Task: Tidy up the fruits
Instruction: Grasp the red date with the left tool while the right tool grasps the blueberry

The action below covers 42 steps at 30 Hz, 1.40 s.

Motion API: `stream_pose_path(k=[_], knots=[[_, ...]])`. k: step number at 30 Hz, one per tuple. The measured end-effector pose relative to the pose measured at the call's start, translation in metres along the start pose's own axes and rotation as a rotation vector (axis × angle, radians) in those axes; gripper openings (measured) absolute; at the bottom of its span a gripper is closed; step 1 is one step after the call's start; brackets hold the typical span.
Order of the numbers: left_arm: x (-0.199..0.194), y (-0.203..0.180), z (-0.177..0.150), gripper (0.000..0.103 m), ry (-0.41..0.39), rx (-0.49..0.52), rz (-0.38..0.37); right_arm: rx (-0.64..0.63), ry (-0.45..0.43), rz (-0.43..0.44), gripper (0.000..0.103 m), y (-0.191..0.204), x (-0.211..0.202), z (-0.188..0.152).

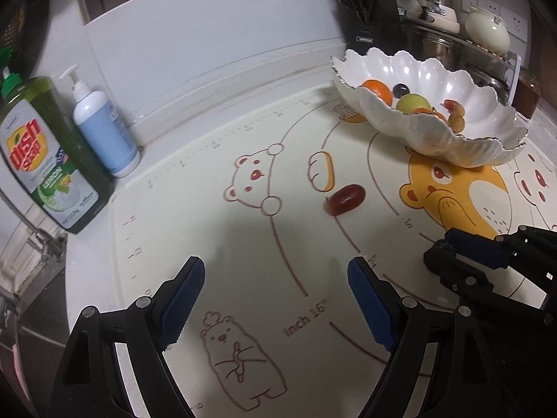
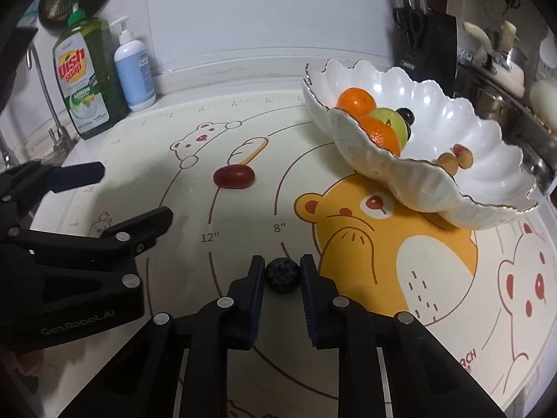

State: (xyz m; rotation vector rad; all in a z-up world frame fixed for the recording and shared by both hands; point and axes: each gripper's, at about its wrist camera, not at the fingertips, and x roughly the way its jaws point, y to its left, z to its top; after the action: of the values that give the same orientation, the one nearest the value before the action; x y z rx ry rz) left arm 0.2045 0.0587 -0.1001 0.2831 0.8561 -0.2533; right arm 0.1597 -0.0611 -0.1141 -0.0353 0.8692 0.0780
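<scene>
Right gripper (image 2: pixel 282 273) fingers pinching a blueberry (image 2: pixel 282 275) on the mat (image 2: pixel 243 132). Left gripper (image 1: pixel 275 299) fingers spread, aimed at the red grape (image 1: pixel 344 199). Next: lift it clear of the scalloped rim into the fruit bowl (image 2: pixel 452 122).

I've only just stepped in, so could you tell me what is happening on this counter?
A person is sorting fruit into the white scalloped bowl, using two handheld claws. The right claw is shut on a dark blueberry on the bear-print mat. The left claw is open and empty, pointing toward a red grape lying loose on the mat. Oranges and other fruit already sit in the bowl.
</scene>
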Motion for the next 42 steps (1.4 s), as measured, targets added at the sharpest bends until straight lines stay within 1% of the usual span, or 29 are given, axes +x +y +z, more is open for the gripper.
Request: stream_pose_path(k=[2,4,7,12,13,14,18,20,22,23,25,27,31,35,42], knots=[[0.005,-0.004,0.004,0.085,0.002,0.012,-0.018,0.011,-0.010,-0.007,0.022,-0.003,-0.002,0.001],[0.009,-0.008,0.008,0.079,0.006,0.019,-0.040,0.024,-0.023,-0.013,0.022,-0.007,-0.004,0.003],[0.018,-0.015,0.016,0.074,0.013,0.034,-0.075,0.038,-0.039,-0.020,0.022,-0.013,-0.008,0.007],[0.032,-0.027,0.026,0.068,0.016,0.066,-0.096,0.057,-0.043,-0.028,0.022,-0.021,-0.007,0.013],[0.035,-0.028,0.028,0.065,0.019,0.068,-0.100,0.064,-0.041,-0.030,0.022,-0.024,-0.005,0.014],[0.038,-0.029,0.030,0.064,0.024,0.069,-0.107,0.067,-0.039,-0.031,0.022,-0.026,-0.004,0.014],[0.044,-0.032,0.037,0.056,0.015,0.068,-0.133,0.084,-0.035,-0.034,0.022,-0.033,-0.001,0.016],[0.046,-0.033,0.039,0.050,0.012,0.065,-0.154,0.090,-0.034,-0.034,0.022,-0.035,0.000,0.016],[0.046,-0.034,0.040,0.036,0.011,0.063,-0.180,0.097,-0.036,-0.031,0.022,-0.038,0.001,0.017],[0.045,-0.036,0.040,0.034,0.011,0.064,-0.186,0.099,-0.037,-0.029,0.022,-0.038,0.001,0.017],[0.044,-0.038,0.039,0.033,0.004,0.071,-0.169,0.101,-0.038,-0.027,0.022,-0.039,0.000,0.018],[0.043,-0.039,0.039,0.030,0.001,0.070,-0.154,0.101,-0.040,-0.026,0.022,-0.039,0.000,0.018],[0.041,-0.039,0.039,0.029,0.007,0.064,-0.147,0.104,-0.041,-0.024,0.022,-0.039,-0.001,0.018],[0.035,-0.043,0.037,0.029,0.004,0.073,-0.122,0.104,-0.048,-0.024,0.022,-0.040,-0.005,0.018],[0.015,-0.043,0.036,0.029,-0.007,0.050,-0.099,0.109,-0.062,-0.015,0.022,-0.043,-0.014,0.016]])
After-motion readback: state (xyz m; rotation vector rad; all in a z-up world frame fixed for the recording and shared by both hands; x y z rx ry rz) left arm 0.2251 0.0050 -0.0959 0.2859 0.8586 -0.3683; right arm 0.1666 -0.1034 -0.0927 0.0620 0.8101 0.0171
